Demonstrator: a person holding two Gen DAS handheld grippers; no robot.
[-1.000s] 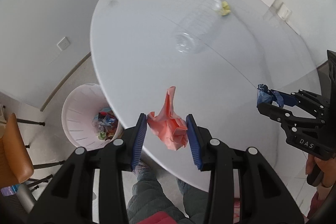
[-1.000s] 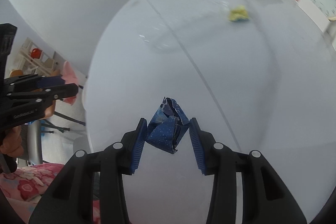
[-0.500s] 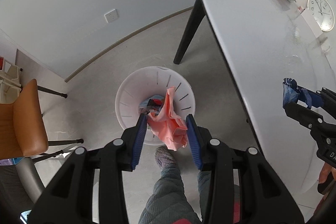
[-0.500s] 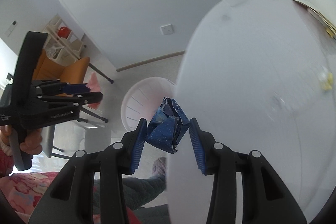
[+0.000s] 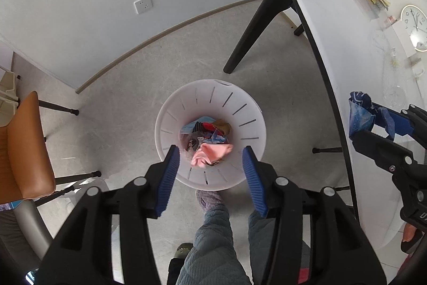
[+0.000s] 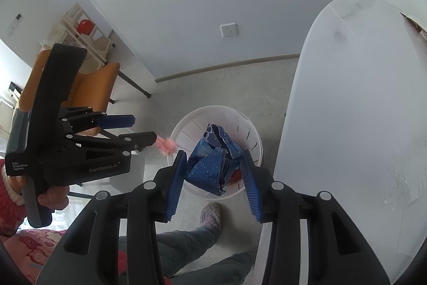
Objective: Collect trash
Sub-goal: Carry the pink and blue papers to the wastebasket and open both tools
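Released since half a second ago, the pink wrapper (image 5: 210,154) now sits among the other rubbish inside the white bin (image 5: 248,100), and the left gripper (image 5: 209,170) has its jaws spread wide and empty directly above the bin. Beside it, on the bench side of the bin, the right gripper (image 6: 213,174) keeps its jaws clamped on the crumpled blue wrapper (image 6: 213,164), which hangs over the bin's opening (in the right wrist view it covers much of the bin's inside). From the left wrist view that blue wrapper shows against the edge of the white bench (image 5: 333,26), just beside the bin. A black bench leg (image 5: 253,26) stands on the floor beyond the bin, an orange chair (image 5: 24,148) well apart on the bin's other side, and the person's slippered foot (image 5: 206,199) just in front of it.
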